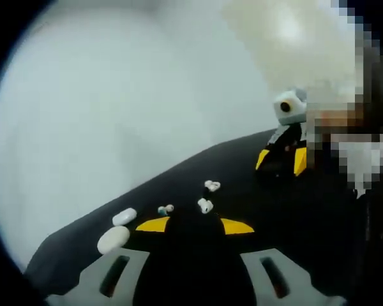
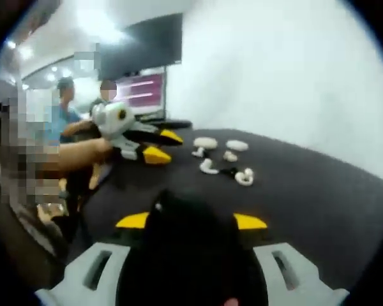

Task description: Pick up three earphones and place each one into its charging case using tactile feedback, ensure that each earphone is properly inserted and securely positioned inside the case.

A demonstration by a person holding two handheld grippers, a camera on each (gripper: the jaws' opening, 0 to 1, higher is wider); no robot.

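Note:
On the black table [image 1: 255, 204] lie small white earphones: one [image 1: 211, 185] farther off, one [image 1: 205, 205] nearer, and a third [image 1: 166, 209] with a teal bit to the left. Two white oval cases [image 1: 124, 217] [image 1: 113, 239] rest at the left edge. My left gripper [image 1: 195, 225] is open just short of the earphones, nothing between its yellow tips. My right gripper [image 1: 281, 160] hovers open at the table's far side. In the right gripper view, my right gripper [image 2: 191, 221] is open, the earphones [image 2: 208, 167] [image 2: 244, 177] and cases [image 2: 205, 141] [image 2: 237, 145] lie ahead, and the left gripper [image 2: 165, 145] is beside them.
The table's edge [image 1: 83, 226] curves close behind the cases, with a pale wall [image 1: 115, 95] beyond. In the right gripper view a lit screen [image 2: 143, 92] and people [image 2: 64, 108] stand at the back left. A hand [image 2: 70, 156] holds the left gripper.

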